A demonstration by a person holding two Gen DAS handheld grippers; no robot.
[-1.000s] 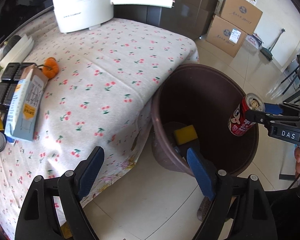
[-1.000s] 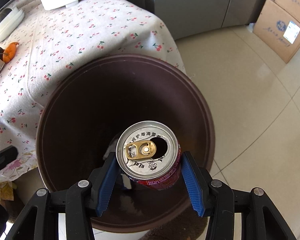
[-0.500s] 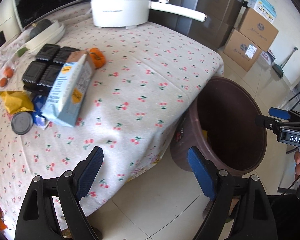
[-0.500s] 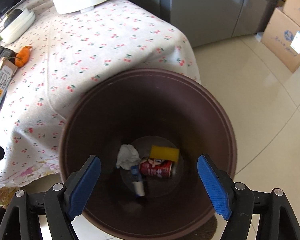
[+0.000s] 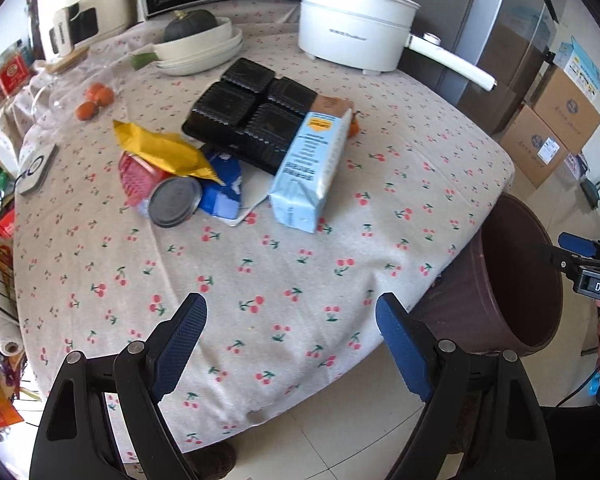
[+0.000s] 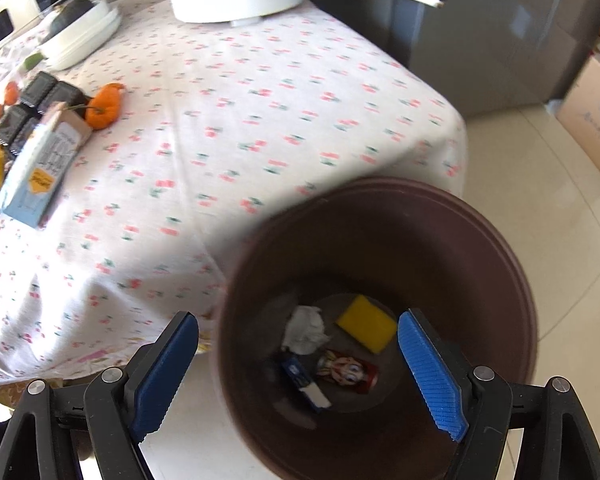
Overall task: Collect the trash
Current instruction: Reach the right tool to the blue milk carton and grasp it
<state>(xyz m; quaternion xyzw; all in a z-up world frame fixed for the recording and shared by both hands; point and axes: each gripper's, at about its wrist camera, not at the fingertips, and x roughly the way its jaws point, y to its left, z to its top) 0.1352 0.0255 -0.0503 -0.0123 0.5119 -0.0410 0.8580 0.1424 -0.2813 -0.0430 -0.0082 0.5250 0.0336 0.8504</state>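
Note:
My left gripper (image 5: 290, 320) hangs open and empty over the near edge of the cherry-print table (image 5: 284, 280). Farther back lie a light blue carton (image 5: 312, 168), a yellow wrapper (image 5: 160, 150), a tipped can (image 5: 156, 188), a blue wrapper (image 5: 220, 188) and a black tray (image 5: 252, 120). My right gripper (image 6: 298, 340) is above the brown bin (image 6: 500, 240), its jaws opening with nothing between them. At the bin's bottom lie the red can (image 6: 350, 370), a yellow sponge (image 6: 366, 328), a crumpled tissue (image 6: 306, 330) and a blue tube (image 6: 300, 378).
A white electric pot (image 5: 356, 32) with a long handle stands at the table's back, beside stacked plates (image 5: 200, 46) holding a dark squash. Small oranges (image 5: 96, 98) sit at the left. Cardboard boxes (image 5: 556, 132) stand on the tiled floor beyond the bin.
My right gripper let go of the red can, which dropped to the bin's bottom, and its jaws spread wide. My left gripper swung from the bin to over the table.

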